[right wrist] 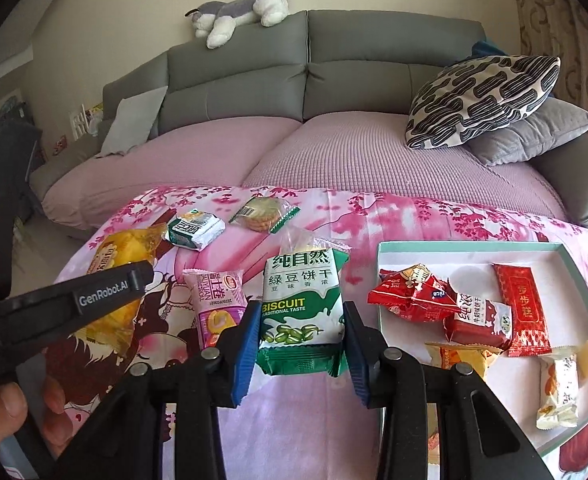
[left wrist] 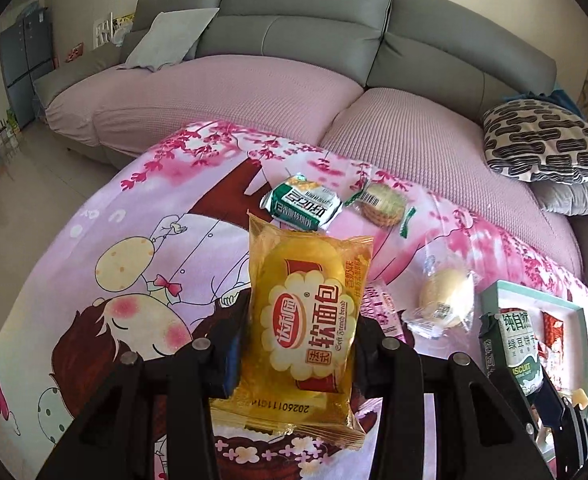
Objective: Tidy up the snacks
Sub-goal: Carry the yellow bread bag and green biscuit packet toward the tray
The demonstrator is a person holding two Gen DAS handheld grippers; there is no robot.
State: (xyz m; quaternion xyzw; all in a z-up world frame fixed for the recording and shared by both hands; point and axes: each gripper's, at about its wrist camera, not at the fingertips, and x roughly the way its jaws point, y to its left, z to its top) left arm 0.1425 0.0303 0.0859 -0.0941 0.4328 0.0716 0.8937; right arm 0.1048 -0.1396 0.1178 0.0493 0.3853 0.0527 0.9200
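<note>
The left tongs point(left wrist: 297, 344) are closed on a yellow bread packet point(left wrist: 303, 320) and hold it above the tabletop point(left wrist: 94, 216) with its cartoon cloth. The packet's long axis runs along the fingers, pointing away from the camera toward the sofa point(left wrist: 254, 92).

The right tongs point(right wrist: 299, 344) are closed on a green biscuit packet point(right wrist: 301, 308), also above the cloth. This packet stands with its long axis along the fingers, the printed top end away from the camera.

Only the right wrist view shows the inside of the tray point(right wrist: 469, 245): red packets point(right wrist: 521, 308) and other snacks lie there. It also shows a pink roll packet point(right wrist: 214, 304) on the cloth and a hand point(right wrist: 2, 408) at the lower left. The left wrist view alone shows clearly a clear-wrapped round bun point(left wrist: 445, 296) near the tray's corner.
</note>
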